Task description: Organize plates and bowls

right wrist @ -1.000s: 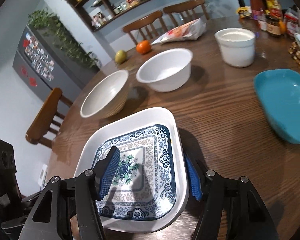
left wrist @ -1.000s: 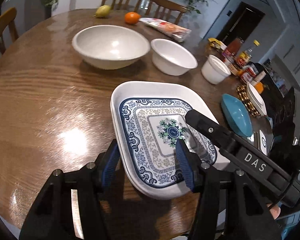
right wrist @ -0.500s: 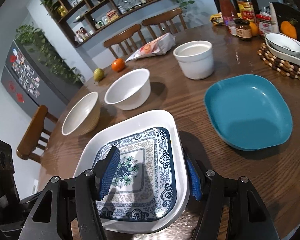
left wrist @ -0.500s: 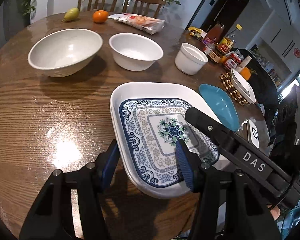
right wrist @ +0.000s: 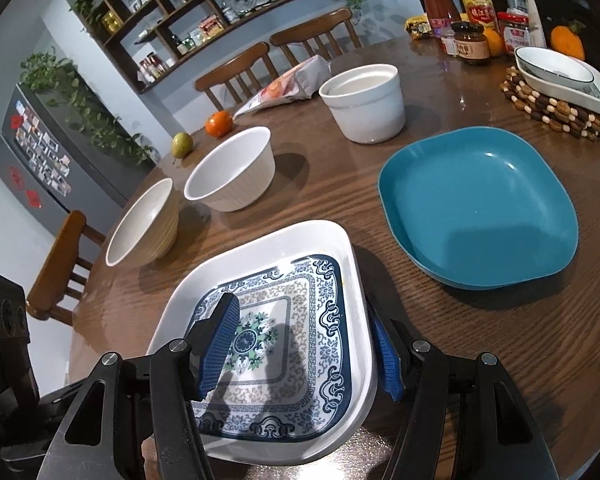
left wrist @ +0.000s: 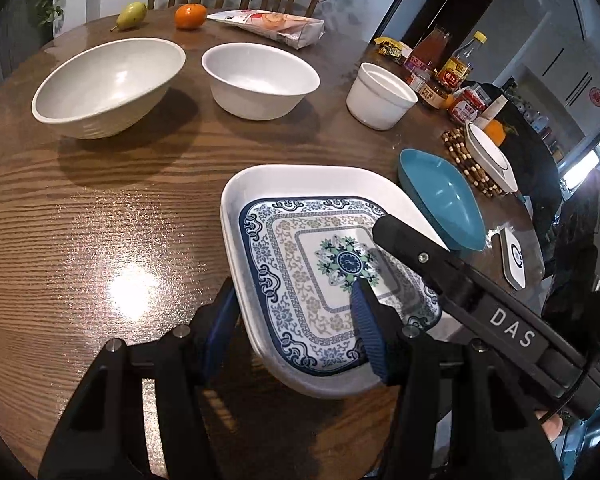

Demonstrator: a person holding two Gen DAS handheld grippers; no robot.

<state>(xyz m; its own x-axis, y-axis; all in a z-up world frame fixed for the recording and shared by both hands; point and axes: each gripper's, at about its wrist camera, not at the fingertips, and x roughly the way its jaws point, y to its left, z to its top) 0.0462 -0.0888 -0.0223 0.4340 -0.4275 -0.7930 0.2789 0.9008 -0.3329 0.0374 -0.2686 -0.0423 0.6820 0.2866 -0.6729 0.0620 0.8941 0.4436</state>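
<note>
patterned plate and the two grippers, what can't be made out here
- Patterned plate: underside hidden in both views, so whether it touches the table is unclear.
- Left gripper: outer finger's contact hidden behind the rim, left wrist view.
- Right gripper: body covers the plate's near edge, right wrist view.
- Jar labels: too small.

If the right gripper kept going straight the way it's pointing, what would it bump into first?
Probably nothing new at once: the right gripper is already clamped on the patterned plate. Beyond the plate's far rim lies bare table, then likely the white bowl, though depth is unclear.
</note>
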